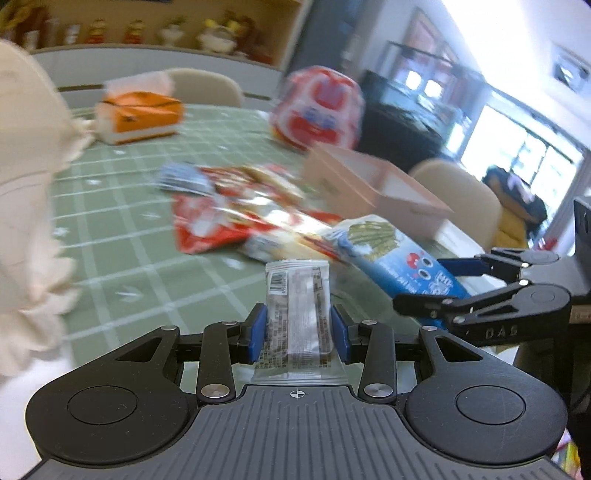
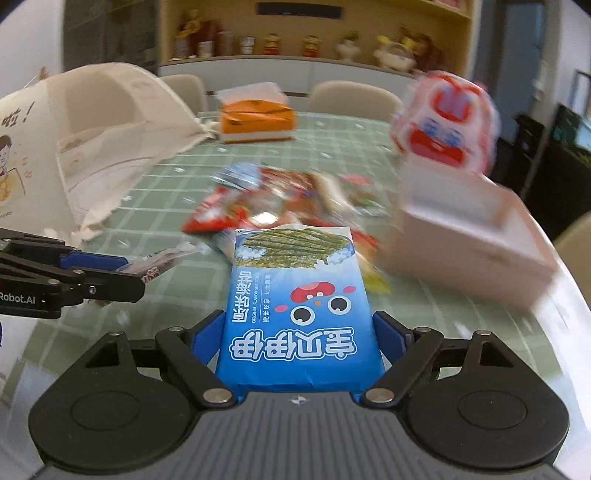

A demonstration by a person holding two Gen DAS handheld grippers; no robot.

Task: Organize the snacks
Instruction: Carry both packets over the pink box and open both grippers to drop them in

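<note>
Left tongs (image 1: 298, 328) clamp a clear bar wrapper (image 1: 297, 317), frame centre. Right tongs (image 2: 300, 339) clamp a blue seaweed pack (image 2: 299, 314), frame centre. Snack pile (image 2: 280, 199) mid-frame on green worktop (image 2: 177, 192); pink box (image 2: 476, 236) at right; orange tissue box (image 2: 256, 122) upper centre.

Blurred past telling: snack pile (image 2: 291, 199), red-white bag (image 1: 317, 107), pink box (image 2: 472, 236), shelf figurines (image 1: 166, 31); cut off at left edge: white bag (image 1: 26, 184).
</note>
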